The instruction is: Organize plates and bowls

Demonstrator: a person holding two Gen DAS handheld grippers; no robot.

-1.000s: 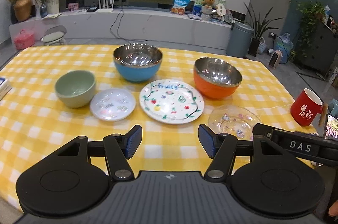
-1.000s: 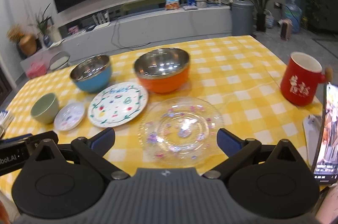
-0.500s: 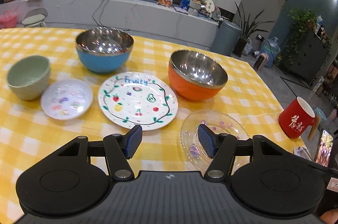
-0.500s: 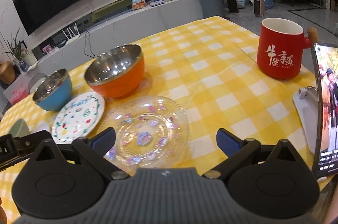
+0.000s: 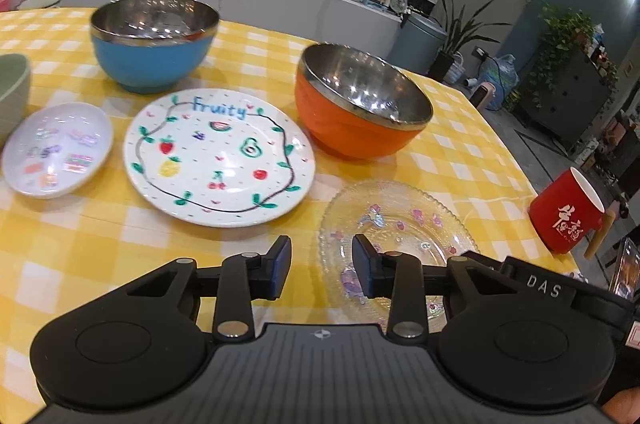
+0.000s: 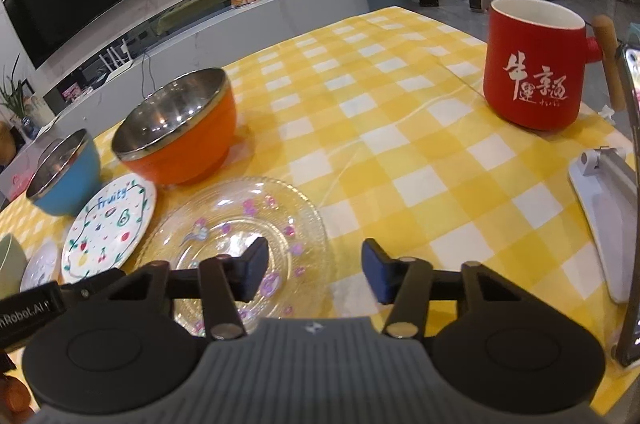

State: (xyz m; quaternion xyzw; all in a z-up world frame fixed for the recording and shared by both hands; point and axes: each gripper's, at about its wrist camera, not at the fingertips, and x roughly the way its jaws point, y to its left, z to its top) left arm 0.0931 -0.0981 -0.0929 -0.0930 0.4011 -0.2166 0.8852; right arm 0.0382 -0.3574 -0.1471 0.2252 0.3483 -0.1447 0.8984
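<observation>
In the left wrist view, the left tool (image 5: 322, 272) is hanging over the near left rim of the glass plate (image 5: 404, 224). Its jaws are closing, and only the plate's edge is showing between them, not squeezed. The glass plate is lying on the yellow checked desk (image 5: 80, 244). The fruit plate (image 5: 218, 155) is sitting just beside it. The orange bowl (image 5: 360, 103) and blue bowl (image 5: 152, 39) are standing behind. A small plate (image 5: 58, 147) and green bowl (image 5: 12, 91) are sitting at the left.

In the right wrist view, the right tool (image 6: 314, 272) is hanging at the glass plate's (image 6: 240, 216) right rim. Its jaws are closing too, with nothing gripped. A red mug (image 6: 534, 63) is standing well apart on the right.
</observation>
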